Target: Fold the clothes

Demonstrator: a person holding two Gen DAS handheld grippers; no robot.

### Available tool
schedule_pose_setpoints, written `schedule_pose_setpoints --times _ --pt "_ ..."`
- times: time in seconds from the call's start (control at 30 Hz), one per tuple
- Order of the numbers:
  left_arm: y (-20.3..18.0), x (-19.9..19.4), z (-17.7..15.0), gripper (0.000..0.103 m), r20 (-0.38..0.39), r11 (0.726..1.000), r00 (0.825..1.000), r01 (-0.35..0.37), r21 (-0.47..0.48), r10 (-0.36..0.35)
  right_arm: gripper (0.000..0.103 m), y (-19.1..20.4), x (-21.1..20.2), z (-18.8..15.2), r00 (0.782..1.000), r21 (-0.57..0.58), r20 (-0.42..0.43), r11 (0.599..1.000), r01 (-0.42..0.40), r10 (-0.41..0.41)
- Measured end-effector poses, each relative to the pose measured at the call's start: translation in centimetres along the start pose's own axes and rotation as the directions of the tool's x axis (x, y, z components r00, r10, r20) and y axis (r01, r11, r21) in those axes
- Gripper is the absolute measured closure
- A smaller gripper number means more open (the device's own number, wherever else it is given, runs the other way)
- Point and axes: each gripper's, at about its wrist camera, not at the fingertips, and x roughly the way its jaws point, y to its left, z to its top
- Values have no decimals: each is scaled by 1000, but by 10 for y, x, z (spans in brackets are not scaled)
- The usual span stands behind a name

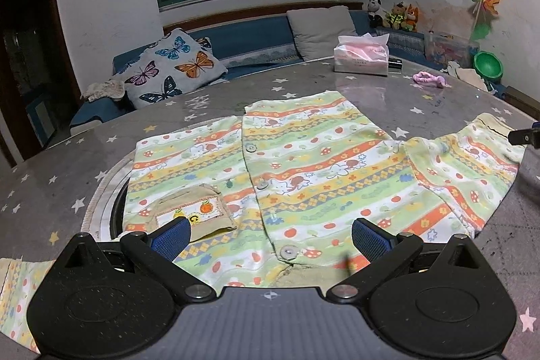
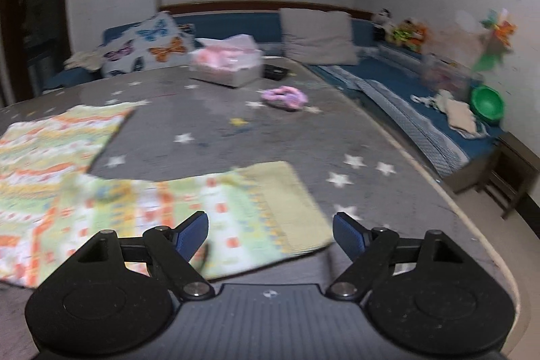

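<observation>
the patterned shirt (image 1: 287,177) lay spread button-side up on the round star-printed table (image 1: 50,164), its beige pocket (image 1: 194,208) near the left gripper (image 1: 270,237). that gripper hung just over the shirt's lower hem with its jaws released, nothing between the blue pads (image 1: 369,240). one sleeve (image 2: 236,211) stretched out to the right, and the right gripper (image 2: 270,233) hovered over its cuff, jaws wide and clenching nothing; that view was blurred. farther back on the table sat a tissue pack (image 1: 362,54), a small dark box (image 1: 395,63) beside it and a crumpled pink cloth (image 1: 428,80), all well apart from the shirt. behind the table ran a blue sofa with a butterfly cushion (image 1: 172,66), a grey cushion (image 1: 320,29) and soft toys (image 1: 393,14).
</observation>
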Motion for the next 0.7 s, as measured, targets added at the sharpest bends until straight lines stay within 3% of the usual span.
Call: schedule_pose_setpoints --times 0.57,0.7 --pt "-20 12 2 0 -31 999 999 27 35 -26 37 -18 19 -9 999 47 -33 999 12 -11" --pt "-24 15 1 0 -38 998 999 39 39 -37 52 -19 19 -8 1000 56 -29 998 1 1"
